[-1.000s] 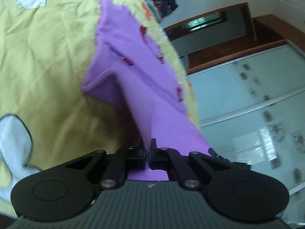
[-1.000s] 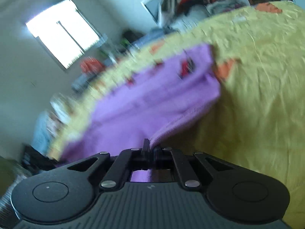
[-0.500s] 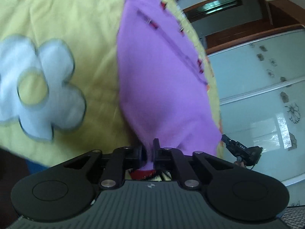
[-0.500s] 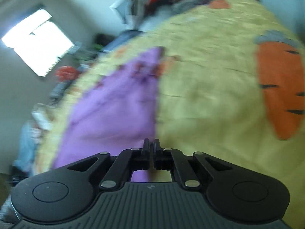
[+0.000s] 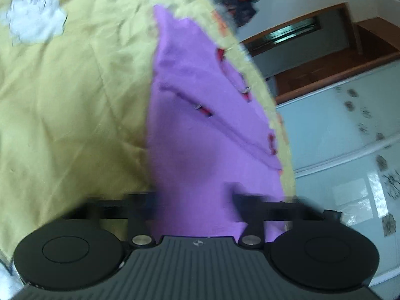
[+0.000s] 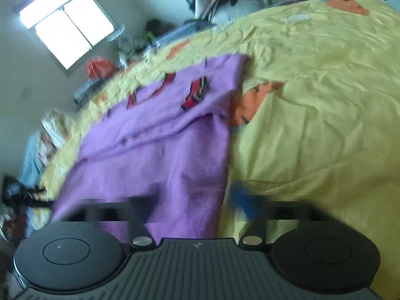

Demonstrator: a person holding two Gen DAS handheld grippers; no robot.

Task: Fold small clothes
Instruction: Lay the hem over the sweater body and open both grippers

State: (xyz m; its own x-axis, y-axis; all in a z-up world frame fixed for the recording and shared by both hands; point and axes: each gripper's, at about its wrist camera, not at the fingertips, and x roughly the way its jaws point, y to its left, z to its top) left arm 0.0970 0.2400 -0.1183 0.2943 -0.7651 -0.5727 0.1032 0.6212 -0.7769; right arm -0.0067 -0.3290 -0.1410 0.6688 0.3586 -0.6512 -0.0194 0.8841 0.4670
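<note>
Between the spread fingers of the left gripper (image 5: 195, 200) lies the near end of the purple garment (image 5: 200, 125). The jaws are opening, and the blurred pads stand clear on either side of the cloth, which runs away from them in a long strip across the yellow bedspread (image 5: 75, 100).

In the right wrist view the right gripper (image 6: 197, 202) also shows its fingers parted wide, though motion blur smears them. The left finger sits over the garment's near edge (image 6: 162, 150); the right finger, with a blue pad (image 6: 243, 203), is over bare bedspread (image 6: 312, 100). The cloth's right hem runs up between them. Whether either pad touches the fabric cannot be told.

One garment is visible, with several red patches (image 6: 195, 92) on it, two grippers and one bedspread. The bedspread carries a white flower patch (image 5: 35, 22) and an orange patch (image 6: 252, 102) just beside the garment's edge.
</note>
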